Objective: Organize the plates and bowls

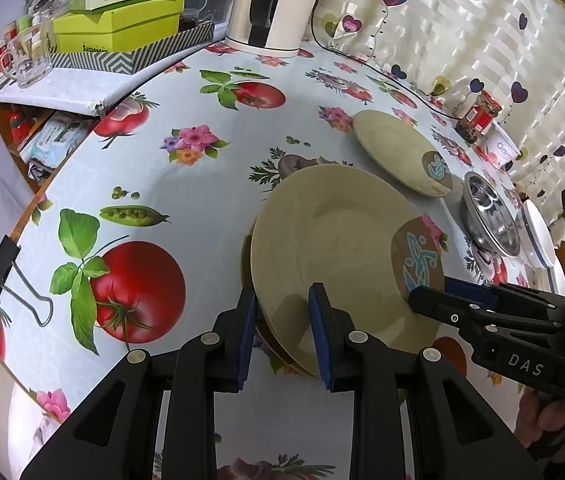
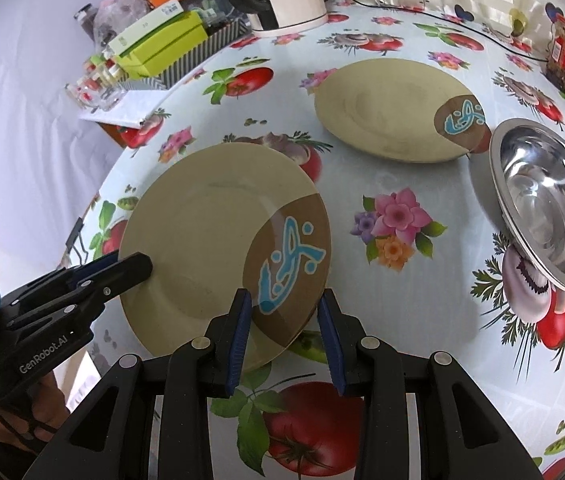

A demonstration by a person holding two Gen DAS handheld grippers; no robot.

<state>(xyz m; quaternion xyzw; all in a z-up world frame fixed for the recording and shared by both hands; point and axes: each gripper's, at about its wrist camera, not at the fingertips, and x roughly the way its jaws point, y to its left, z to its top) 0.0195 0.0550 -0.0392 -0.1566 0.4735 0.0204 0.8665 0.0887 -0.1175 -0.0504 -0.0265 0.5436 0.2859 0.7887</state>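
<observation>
Both tongs, left tongs (image 1: pixel 282 332) and right tongs (image 2: pixel 284 336), clamp opposite rims of the tan plate (image 1: pixel 322 248) at frame centre, apparently just above the desk (image 1: pixel 162 184). Uneven lift could tilt it; slip risk.

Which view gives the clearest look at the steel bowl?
The right wrist view: the steel bowl sits large at the right, its shiny inside and wide rim plain, though the frame edge clips it. In the left wrist view the bowl is small and squeezed near the right edge, between the far plate and a white bowl.
</observation>
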